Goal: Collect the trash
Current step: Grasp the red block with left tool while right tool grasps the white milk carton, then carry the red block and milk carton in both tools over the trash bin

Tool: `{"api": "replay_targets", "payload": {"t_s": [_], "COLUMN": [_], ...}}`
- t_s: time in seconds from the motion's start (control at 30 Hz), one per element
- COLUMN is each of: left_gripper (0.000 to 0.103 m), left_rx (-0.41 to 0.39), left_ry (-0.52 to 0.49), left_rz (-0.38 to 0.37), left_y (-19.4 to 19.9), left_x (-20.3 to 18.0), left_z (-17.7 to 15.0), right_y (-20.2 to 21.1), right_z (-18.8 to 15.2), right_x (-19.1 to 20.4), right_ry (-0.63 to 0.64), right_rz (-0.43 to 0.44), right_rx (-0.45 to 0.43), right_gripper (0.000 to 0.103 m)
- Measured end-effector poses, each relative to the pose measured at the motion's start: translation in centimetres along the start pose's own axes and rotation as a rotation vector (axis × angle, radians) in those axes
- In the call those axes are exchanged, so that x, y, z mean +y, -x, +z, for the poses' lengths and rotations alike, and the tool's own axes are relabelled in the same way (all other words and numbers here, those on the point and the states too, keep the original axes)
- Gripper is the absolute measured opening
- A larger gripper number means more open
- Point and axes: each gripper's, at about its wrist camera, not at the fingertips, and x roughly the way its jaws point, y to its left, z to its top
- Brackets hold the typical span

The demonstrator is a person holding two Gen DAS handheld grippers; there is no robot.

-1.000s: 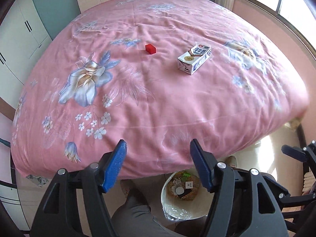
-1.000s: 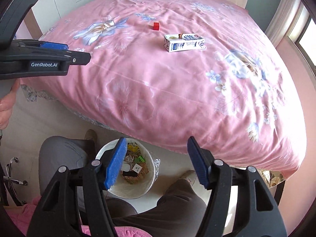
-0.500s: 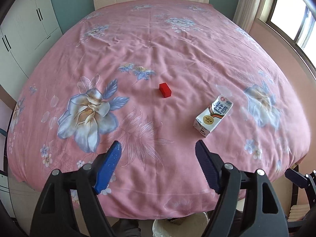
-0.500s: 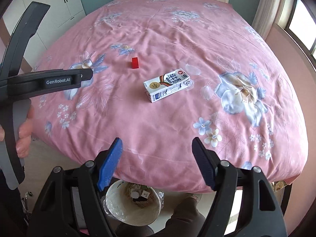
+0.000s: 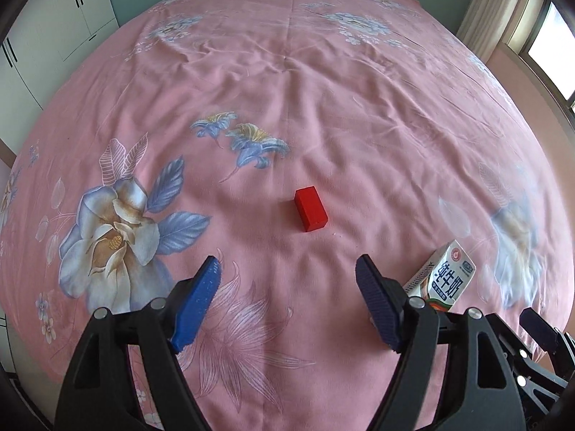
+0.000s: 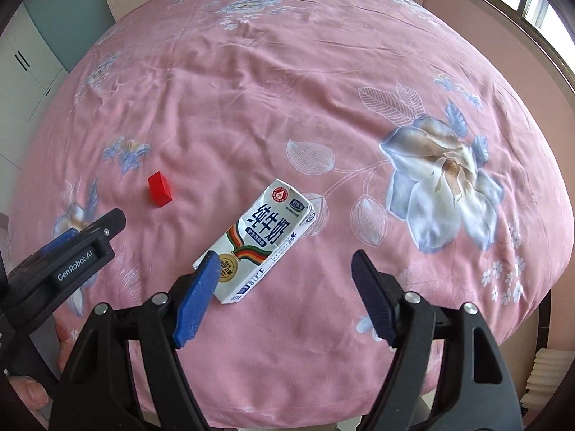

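Milk carton: lies flat on the pink bedspread, long axis slanted. Its lower end sits just ahead of the right gripper's left jaw and partly behind that jaw's tip. Most of the carton is left of the gap, not centred in it.
Red block: lies on the bedspread ahead of the left gripper, roughly in line with the gap and clear of both jaws.
Right jaws: spread and opening wider. Nothing between the pads.
Left jaws: spread wide. Nothing between the pads.
Risk, carton off centre: closing from here would likely catch only a corner, or the left jaw would land on top of the carton. Cause: the gap is offset to the carton's right.
Risk, carton skew: the slanted carton may twist out of the pads. Cause: the jaws are not square to its long sides.
Risk, crush: the carton looks light and thin-walled, so a hard squeeze could buckle it.
Risk, fabric: the soft, creased bedspread may get pinched along with the block. Cause: the block is low.
Risk, collision: the two grippers stand near each other in the right wrist view and could knock together.
Bin: not in view.
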Motion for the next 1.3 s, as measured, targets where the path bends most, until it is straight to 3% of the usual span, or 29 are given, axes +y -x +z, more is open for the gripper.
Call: {"api": "replay_targets", "payload": {"t_s": [0.23,0.6,0.67,0.73,0.77,0.8,0.9,1.1,1.3], "left_gripper": [0.08,0.079,0.075,0.064,0.061,0.051,0.022,0.022,0.022], "left_rx": [-0.002,0.037,0.035,0.029,0.024,0.019,0.013,0.028,-0.015], "left_ry": [0.037,0.103,0.125,0.128,0.123,0.115,0.095,0.067,0.033], "left_rz": [-0.037,-0.057,-0.042,-0.015,-0.004,0.006,0.024,0.027,0.043], "left_y": [-4.8,-10.6,-11.1,-11.5,-11.5,-11.6,-11.6,-9.8,-4.9], "left_x": [-0.1,0.0,-0.1,-0.4,-0.6,-0.7,-0.7,-0.2,-0.1], "left_z": [2.5,3.5,3.6,3.6,3.5,3.5,3.4,2.9,2.3], "right_y": [-5.5,-10.9,-11.2,-11.4,-11.4,-11.5,-11.3,-9.4,-4.4], "right_z": [2.8,2.6,2.5,2.1,2.0,2.0,1.5,0.9,1.9], "right_x": [-0.1,0.0,0.4,0.7,0.8,1.0,1.1,0.7,0.2], "right_ry": [-0.208,-0.381,-0.371,-0.355,-0.339,-0.314,-0.25,-0.143,-0.057], "right_rz": [0.001,-0.021,-0.038,-0.061,-0.072,-0.07,-0.046,-0.006,-0.002], "right_rx": [0.047,0.129,0.121,0.115,0.111,0.107,0.106,0.085,0.005], "right_gripper": [0.075,0.075,0.075,0.069,0.061,0.053,0.051,0.049,0.049]}}
